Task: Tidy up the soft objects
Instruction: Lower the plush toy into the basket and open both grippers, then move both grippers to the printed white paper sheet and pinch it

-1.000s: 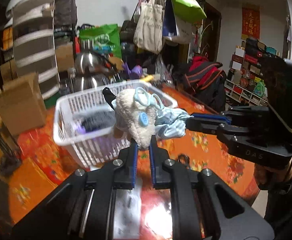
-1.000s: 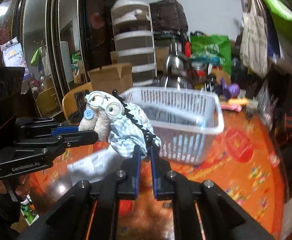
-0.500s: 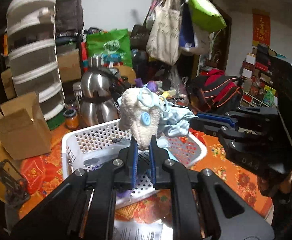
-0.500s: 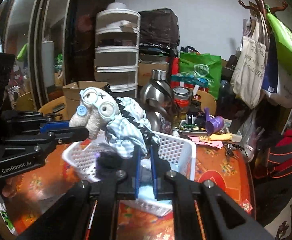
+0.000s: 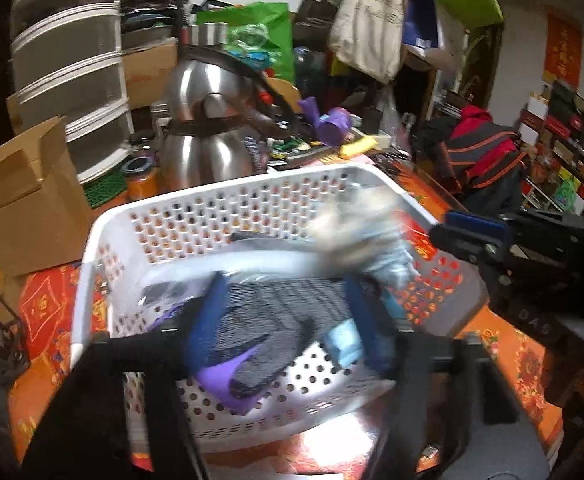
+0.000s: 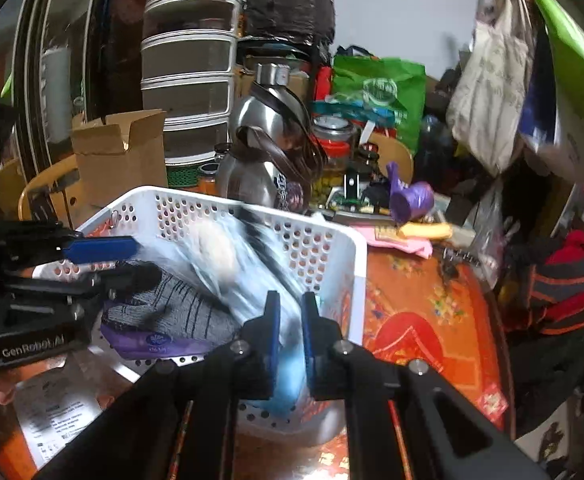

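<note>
A white perforated basket (image 5: pixel 220 196) (image 6: pixel 356 264) stands on the orange-patterned table. In it lie a grey knitted piece (image 5: pixel 276 312) (image 6: pixel 180 312), a purple item (image 5: pixel 220 376) and a light blue one (image 5: pixel 344 340). The cream plush toy in striped blue cloth (image 5: pixel 356 232) (image 6: pixel 212 248) is a blur over the basket's inside, free of my left gripper (image 5: pixel 288 312) (image 6: pixel 132 260), whose jaws are opening wide above the grey piece. My right gripper (image 6: pixel 290 312) (image 5: pixel 452 236) is at the basket's near wall. Its jaws are opening to a narrow gap, and the toy's blurred cloth streaks toward them.
Behind the basket stand a steel kettle (image 5: pixel 208 140) (image 6: pixel 268 152), a cardboard box (image 5: pixel 24 208) (image 6: pixel 120 152) and stacked plastic drawers (image 6: pixel 188 60). A printed sheet (image 6: pixel 52 412) lies by the basket. Jars, a purple jug (image 6: pixel 412 200) and hanging bags crowd the back.
Both grippers carried the plush toy over the basket and tipped down toward it. The left jaws have sprung wide and the right have parted slightly. The toy has dropped, blurred, into the basket.
</note>
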Demonstrator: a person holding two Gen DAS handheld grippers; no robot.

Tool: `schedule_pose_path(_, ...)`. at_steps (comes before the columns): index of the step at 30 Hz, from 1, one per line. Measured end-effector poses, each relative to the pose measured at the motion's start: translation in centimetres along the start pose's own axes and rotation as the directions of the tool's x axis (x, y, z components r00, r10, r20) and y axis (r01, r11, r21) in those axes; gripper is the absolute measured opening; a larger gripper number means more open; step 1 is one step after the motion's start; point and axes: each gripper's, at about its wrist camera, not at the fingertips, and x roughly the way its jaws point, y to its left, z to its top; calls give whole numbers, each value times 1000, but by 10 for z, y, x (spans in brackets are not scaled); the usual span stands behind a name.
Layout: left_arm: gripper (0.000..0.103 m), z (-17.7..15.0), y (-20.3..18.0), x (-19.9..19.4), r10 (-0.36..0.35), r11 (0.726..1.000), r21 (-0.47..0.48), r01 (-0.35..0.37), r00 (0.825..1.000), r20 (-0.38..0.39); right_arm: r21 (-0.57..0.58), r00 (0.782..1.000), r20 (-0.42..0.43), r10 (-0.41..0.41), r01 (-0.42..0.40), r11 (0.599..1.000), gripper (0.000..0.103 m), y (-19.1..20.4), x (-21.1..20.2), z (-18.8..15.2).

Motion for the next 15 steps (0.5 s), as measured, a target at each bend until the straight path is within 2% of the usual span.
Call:
schedule_pose_path(1,69,-3,3,-1,-7,1000,-9,7,1000,-1,20,1000,-12,9,-9,1000,27,-4,2,-2)
schedule_pose_path(2,70,-5,7,-3,-15,1000,-16,15,1000,-4,44,1000,-22,6,-5,999,33,-9,4,-4)
schedule_pose_path(4,71,-10,11,-7,-22,1000,-21,22,1000,-3,69,1000,-18,9,-8,998,54,-14,2,-8)
schedule_pose_path(5,73,-12,12,-11,-14,1000,-16,14,1000,1,85,1000,-14,13,-11,996,59,-16,0,-11)
schedule_pose_path(6,73,-16,13,-15,-16,1000,-7,16,1000,1,100,1000,-9,17,-16,995,62,-18,-3,-12)
schedule_pose_path(11,73,-32,20,-43,-20,1000,-19,20,1000,6,177,998,41,58,-64,982,63,-22,-23,-19)
schedule_pose_path(15,74,-51,29,-71,-25,999,-45,25,1000,-5,200,997,52,54,-63,978,69,-14,-41,-25)
